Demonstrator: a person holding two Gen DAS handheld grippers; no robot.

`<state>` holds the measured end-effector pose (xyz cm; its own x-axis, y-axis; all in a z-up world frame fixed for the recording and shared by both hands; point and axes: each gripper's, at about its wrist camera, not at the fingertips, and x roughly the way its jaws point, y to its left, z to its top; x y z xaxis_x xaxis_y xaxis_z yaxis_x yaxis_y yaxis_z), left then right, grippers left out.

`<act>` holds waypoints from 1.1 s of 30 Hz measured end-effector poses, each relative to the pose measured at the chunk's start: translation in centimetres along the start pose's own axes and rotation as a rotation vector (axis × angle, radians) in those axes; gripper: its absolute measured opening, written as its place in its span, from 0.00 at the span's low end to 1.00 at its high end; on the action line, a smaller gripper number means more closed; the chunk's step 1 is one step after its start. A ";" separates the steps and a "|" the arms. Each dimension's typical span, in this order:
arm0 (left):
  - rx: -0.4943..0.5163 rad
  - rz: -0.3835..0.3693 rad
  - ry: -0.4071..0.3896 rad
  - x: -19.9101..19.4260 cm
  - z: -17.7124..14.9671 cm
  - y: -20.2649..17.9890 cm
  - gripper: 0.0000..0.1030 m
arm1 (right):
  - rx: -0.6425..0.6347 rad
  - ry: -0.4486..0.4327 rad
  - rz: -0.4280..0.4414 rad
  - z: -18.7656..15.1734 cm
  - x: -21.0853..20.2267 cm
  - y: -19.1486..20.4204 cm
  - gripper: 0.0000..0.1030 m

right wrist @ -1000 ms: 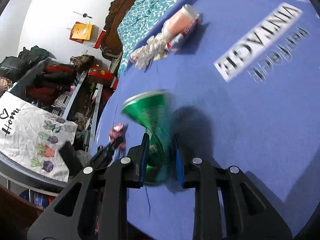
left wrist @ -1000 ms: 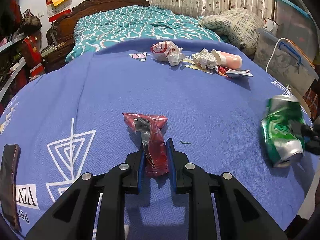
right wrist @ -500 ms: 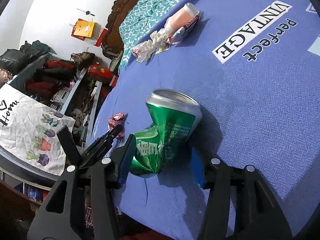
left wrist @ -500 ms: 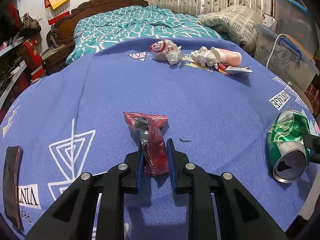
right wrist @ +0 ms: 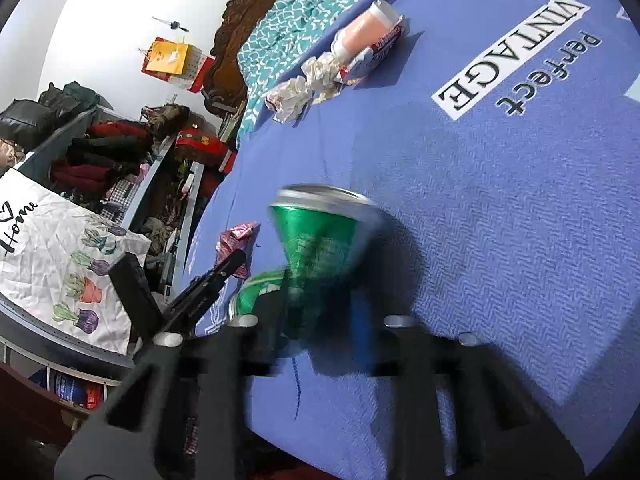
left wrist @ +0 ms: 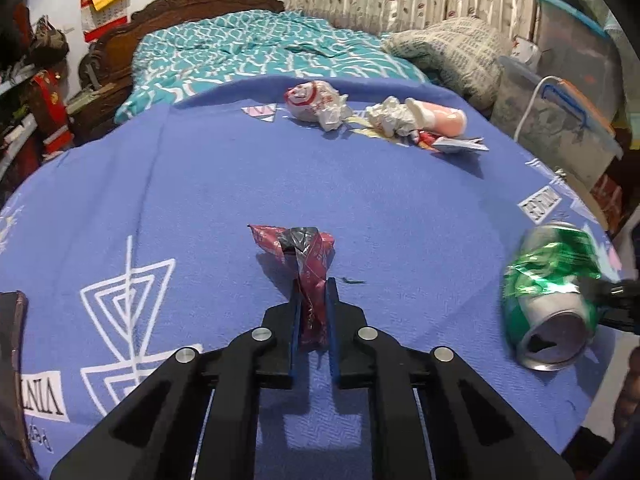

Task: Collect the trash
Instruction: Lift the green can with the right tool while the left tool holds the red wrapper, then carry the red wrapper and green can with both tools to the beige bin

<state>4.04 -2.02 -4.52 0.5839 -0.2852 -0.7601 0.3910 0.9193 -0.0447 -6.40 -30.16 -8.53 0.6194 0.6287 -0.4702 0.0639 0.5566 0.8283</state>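
Nearest to us, our left gripper (left wrist: pixel 313 300) has its fingers pressed together on the crumpled dark-red foil snack wrapper (left wrist: pixel 308 264), whose loose end fans out just beyond the fingertips, above the blue woven bedspread with white printed lettering (left wrist: pixel 200 200). To the right of that wrapper, near the bedspread's edge, lies the dented green aluminium drink can (right wrist: pixel 320 248); our right gripper (right wrist: pixel 320 320) straddles its crushed waist, fingers close against it, but the right wrist view is smeared by motion, so we cannot tell whether the fingers are truly clamped on the can or a little apart from it.

We judge the step in hand to be the pick-up of two pieces at once: wrapper secured, can being taken. The next move calls for a firm squeeze on the can's narrow dented part, since it could roll or slip, then a lift of both pieces. No bin or bag for the trash shows in either view, so we cannot say where they should go.

Well beyond the wrapper, near the teal patterned quilt (left wrist: pixel 260 52), more litter waits together: a crumpled white and red paper wrapper (left wrist: pixel 316 100), a wad of white tissue (left wrist: pixel 390 114), a pale pink plastic bottle on its side (left wrist: pixel 440 114) and flat packets touching them.

At the far right stand clear plastic storage boxes with lids (left wrist: pixel 560 128); their contents are too blurred to name.
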 end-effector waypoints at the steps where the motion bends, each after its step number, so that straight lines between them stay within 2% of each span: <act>1: -0.005 -0.023 -0.001 -0.1 0.0 0.1 0.08 | 0.011 -0.003 0.011 0.0 0.0 -0.2 0.20; 3: -0.018 -0.068 0.001 -0.3 0.0 0.1 0.08 | 0.012 -0.021 0.014 0.2 -0.4 -0.2 0.19; 5: -0.057 -0.159 0.023 -0.4 0.0 -0.1 0.07 | 0.021 -0.042 0.017 0.5 -0.9 -0.4 0.19; 7: -0.062 -0.212 0.030 -0.5 0.1 -0.9 0.08 | 0.047 -0.062 0.043 1.0 -1.7 -1.0 0.19; 12: 0.001 -0.318 0.036 -1.0 1.5 -5.3 0.08 | 0.087 -0.129 0.044 1.9 -4.1 -2.9 0.18; 17: 0.094 -0.373 0.072 0.6 3.8 -10.9 0.08 | 0.139 -0.220 0.031 2.8 -7.6 -6.2 0.18; 20: 0.162 -0.421 0.100 2.0 6.0 -15.5 0.08 | 0.167 -0.292 0.013 3.9 -10.6 -8.5 0.18; 24: 0.290 -0.473 0.097 3.4 9.4 -23.5 0.08 | 0.201 -0.425 -0.030 5.9 -16.2 -12.0 0.18; 29: 0.396 -0.554 0.141 6.5 13.1 -33.6 0.08 | 0.243 -0.603 -0.145 9.5 -23.9 -16.7 0.18; 33: 0.458 -0.601 0.196 9.9 15.2 -41.9 0.08 | 0.261 -0.678 -0.274 13.3 -28.1 -20.6 0.18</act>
<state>4.23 -47.50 -0.30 0.0593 -0.6069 -0.7926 0.8800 0.4066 -0.2455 -14.72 -66.47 -8.36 0.8932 -0.0293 -0.4488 0.4135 0.4456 0.7940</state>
